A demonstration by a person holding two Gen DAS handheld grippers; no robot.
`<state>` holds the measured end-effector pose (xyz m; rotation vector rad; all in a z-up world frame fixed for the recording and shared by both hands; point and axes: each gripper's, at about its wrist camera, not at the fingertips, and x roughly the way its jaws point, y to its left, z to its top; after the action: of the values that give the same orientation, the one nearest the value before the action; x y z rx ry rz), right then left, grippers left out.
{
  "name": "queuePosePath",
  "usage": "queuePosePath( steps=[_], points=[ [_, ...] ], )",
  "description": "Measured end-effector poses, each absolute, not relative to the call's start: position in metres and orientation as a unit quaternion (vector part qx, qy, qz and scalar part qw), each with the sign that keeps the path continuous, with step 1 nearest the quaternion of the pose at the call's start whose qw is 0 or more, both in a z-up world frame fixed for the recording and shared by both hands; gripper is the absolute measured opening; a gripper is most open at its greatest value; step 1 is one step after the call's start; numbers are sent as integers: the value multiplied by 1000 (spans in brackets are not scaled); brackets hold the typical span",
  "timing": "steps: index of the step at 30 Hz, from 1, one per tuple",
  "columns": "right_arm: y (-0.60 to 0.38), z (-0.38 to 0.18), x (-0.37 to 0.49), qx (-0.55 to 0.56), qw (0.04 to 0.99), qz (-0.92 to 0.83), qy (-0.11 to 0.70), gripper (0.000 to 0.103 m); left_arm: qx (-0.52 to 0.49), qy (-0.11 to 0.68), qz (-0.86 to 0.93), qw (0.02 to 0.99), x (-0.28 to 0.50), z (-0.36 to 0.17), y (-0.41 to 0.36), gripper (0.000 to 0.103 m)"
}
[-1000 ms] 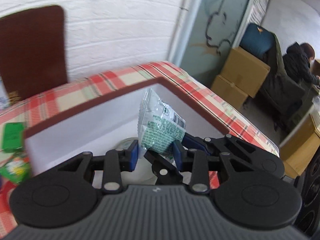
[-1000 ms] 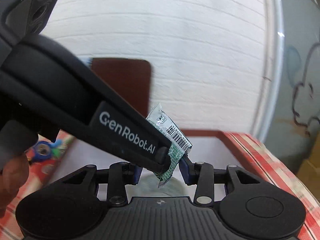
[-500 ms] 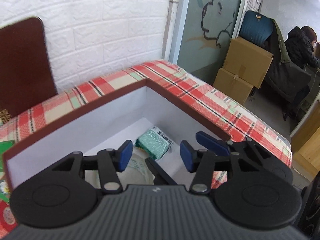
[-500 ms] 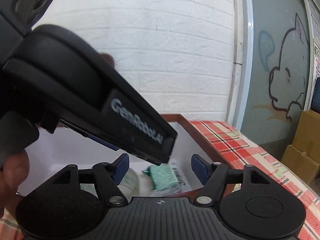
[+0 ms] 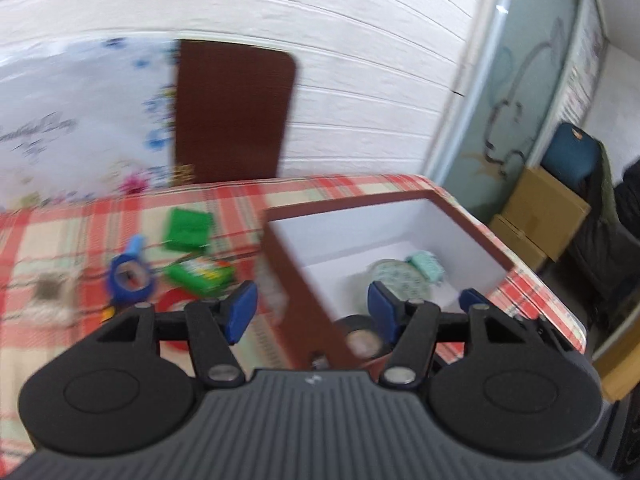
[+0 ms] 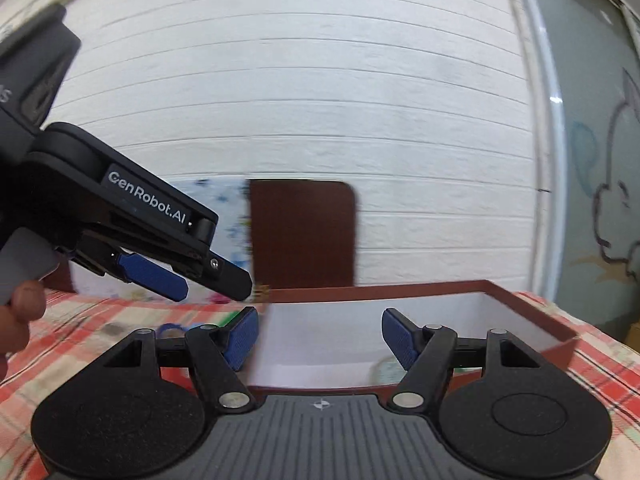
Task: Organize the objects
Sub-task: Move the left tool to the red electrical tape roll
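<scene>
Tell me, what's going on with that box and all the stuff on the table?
A person is tidying things into the brown box with two grippers. A mint-green packet already lies inside. The left gripper is opening with nothing in it; the right gripper is open and empty. Green packets and a blue toy wait on the checked cloth.

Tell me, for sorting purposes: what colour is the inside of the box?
White inside the box, with a brown rim; clearest in the left wrist view.

The green packet (image 5: 425, 265), gripped between both grippers a second ago, now lies in the box (image 5: 384, 232), while the left gripper (image 5: 312, 316) and right gripper (image 6: 318, 338) stand apart, empty, the left's jaws opening.
</scene>
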<state>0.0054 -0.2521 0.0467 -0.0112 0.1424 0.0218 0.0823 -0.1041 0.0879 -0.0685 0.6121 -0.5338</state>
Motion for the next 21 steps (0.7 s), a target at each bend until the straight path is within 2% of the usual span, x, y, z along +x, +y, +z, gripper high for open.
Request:
queuePosePath(
  steps=[6,11,15,21],
  points=[
    [-172,31,6,-43,980,133,139,64,-46,341,-129,930,90,47,-9,63],
    [-138,0,61,-81,966,112,219,64,-52,368,-59,927,99,6,40,63],
    [-141,-19,114,-84,959,52,266,67,-60,405,-18,912,113,-26,65,63],
    [-147,-25,156,-71,953,46,290,78,-38,389,-3,920,117,-34,70,65]
  ],
)
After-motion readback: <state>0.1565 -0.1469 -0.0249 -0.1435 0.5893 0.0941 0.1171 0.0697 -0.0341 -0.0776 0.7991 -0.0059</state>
